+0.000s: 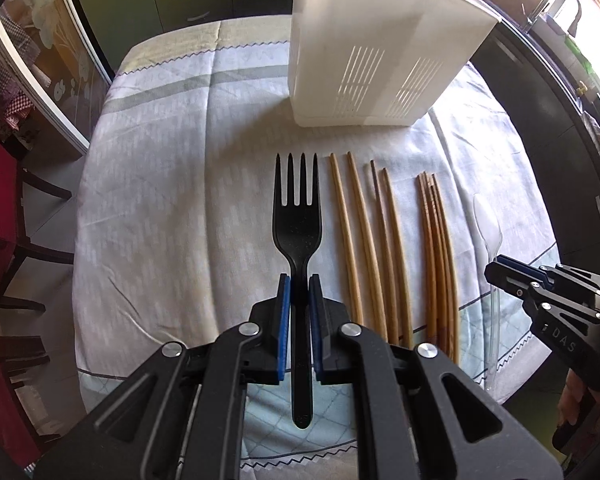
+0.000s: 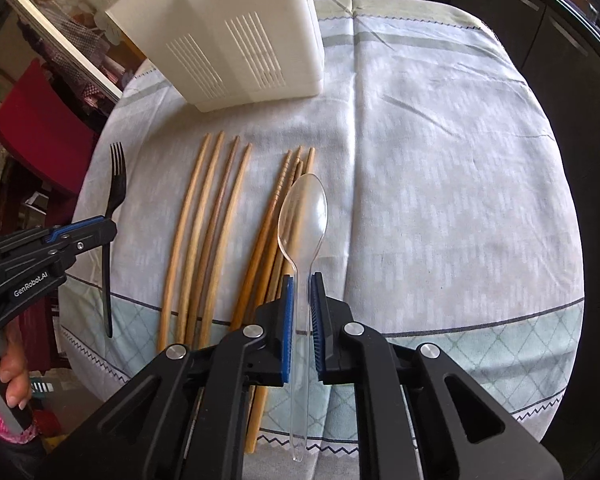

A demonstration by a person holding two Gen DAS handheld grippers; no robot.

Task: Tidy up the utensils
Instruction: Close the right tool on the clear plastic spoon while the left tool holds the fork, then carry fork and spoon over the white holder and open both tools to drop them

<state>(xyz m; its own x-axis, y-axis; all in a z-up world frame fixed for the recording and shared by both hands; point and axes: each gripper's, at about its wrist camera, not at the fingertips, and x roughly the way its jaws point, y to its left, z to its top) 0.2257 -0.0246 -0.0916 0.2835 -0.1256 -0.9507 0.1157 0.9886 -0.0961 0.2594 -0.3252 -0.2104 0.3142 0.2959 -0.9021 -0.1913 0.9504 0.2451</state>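
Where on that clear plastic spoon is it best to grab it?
On the thin handle just below the bowl, pinching its two narrow edges from the handle end. The clear spoon lies flat, pointing away, and the right gripper already straddles it there.

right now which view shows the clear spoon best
The right wrist view: the spoon lies centered between the right gripper fingers, bowl and handle fully visible. In the left wrist view it is only a faint shape at the right, beyond the chopsticks.
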